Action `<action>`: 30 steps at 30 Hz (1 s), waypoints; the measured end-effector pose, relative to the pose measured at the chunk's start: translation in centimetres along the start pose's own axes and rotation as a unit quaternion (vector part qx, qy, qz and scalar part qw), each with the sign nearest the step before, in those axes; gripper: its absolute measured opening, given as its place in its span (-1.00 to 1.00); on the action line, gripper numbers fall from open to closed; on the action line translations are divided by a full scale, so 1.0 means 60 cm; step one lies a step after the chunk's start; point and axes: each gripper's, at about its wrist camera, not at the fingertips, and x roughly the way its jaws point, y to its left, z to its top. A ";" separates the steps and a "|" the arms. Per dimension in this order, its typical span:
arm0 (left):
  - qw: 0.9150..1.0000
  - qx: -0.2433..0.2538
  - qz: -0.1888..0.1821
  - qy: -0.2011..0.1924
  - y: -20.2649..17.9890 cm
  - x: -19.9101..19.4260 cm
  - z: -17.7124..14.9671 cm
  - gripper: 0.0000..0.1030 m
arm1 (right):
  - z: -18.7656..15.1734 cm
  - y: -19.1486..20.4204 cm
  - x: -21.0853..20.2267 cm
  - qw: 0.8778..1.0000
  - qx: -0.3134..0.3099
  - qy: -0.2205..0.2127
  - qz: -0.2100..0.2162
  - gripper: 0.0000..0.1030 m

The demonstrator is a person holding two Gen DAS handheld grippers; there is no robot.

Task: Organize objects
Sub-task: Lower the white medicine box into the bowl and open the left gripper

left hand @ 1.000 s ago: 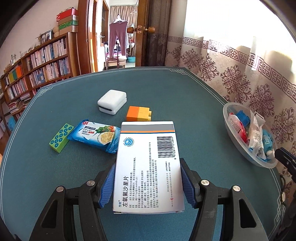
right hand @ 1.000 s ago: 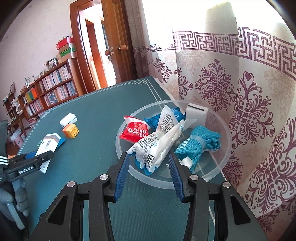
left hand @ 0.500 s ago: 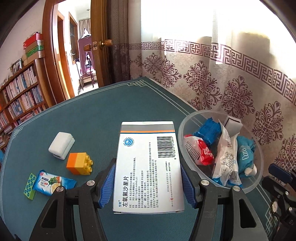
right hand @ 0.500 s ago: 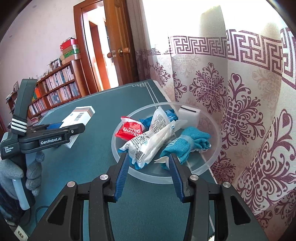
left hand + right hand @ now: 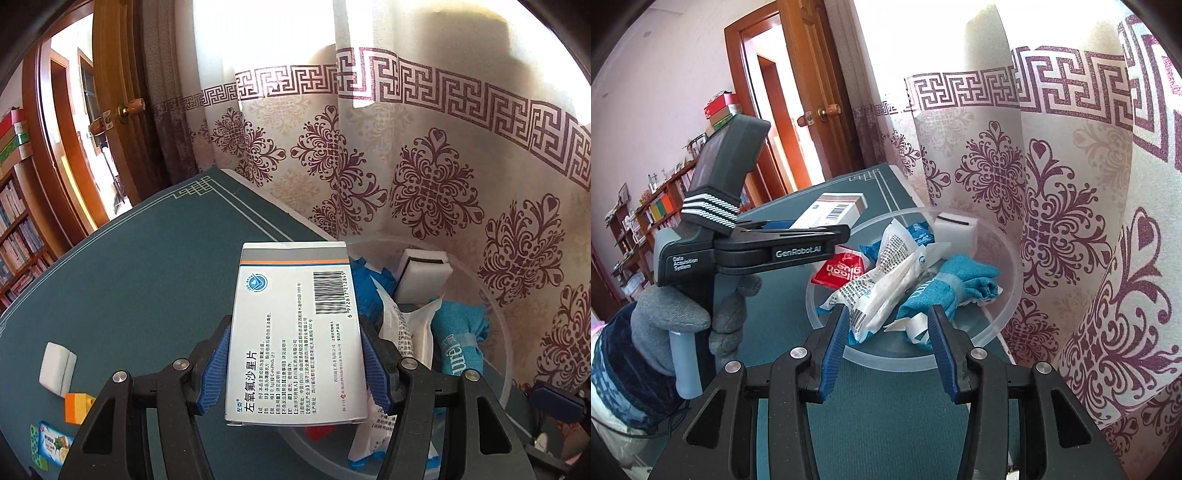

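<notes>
My left gripper (image 5: 295, 332) is shut on a white medicine box (image 5: 295, 339) with a barcode, its blue pads pressing both long sides. The box hangs over the near-left part of a clear plastic bowl (image 5: 506, 332). From the right wrist view the left gripper (image 5: 812, 230) holds the medicine box (image 5: 831, 210) level above the left rim of the bowl (image 5: 1012, 258). The bowl holds a white packet (image 5: 886, 284), a blue cloth (image 5: 964, 280), a red sachet (image 5: 842, 269) and a white block (image 5: 956, 225). My right gripper (image 5: 888, 314) stands open at the bowl's near rim, holding nothing.
On the green tabletop at the left lie a white case (image 5: 57, 367), an orange block (image 5: 79, 406) and a snack packet (image 5: 51, 443). A patterned curtain (image 5: 424, 177) hangs close behind the bowl. A gloved hand (image 5: 676, 310) grips the left handle. Beyond are a door and bookshelves.
The left gripper has carried the medicine box to the right, from over the loose items to above the bowl. The right gripper has stayed at the bowl's rim.
</notes>
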 end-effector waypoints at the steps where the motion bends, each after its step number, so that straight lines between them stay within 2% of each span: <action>1: 1.000 0.006 -0.004 -0.001 -0.005 0.006 0.003 0.29 | 0.000 -0.002 0.001 1.000 0.002 0.001 0.001 -0.11; 9: 0.999 0.008 -0.032 -0.004 -0.010 0.020 0.003 0.58 | -0.002 -0.008 0.006 1.000 0.009 0.005 -0.001 -0.11; 14: 0.999 -0.008 -0.035 -0.013 0.003 -0.001 -0.006 0.65 | -0.005 -0.005 0.008 1.000 0.006 0.007 -0.002 -0.11; 18: 0.999 -0.020 -0.030 -0.022 0.015 -0.019 -0.013 0.77 | -0.009 0.001 0.009 1.000 0.002 0.009 -0.001 -0.11; 30: 0.998 -0.062 -0.003 -0.024 0.060 -0.054 -0.050 0.92 | -0.015 0.017 0.016 1.000 -0.004 0.021 0.004 -0.11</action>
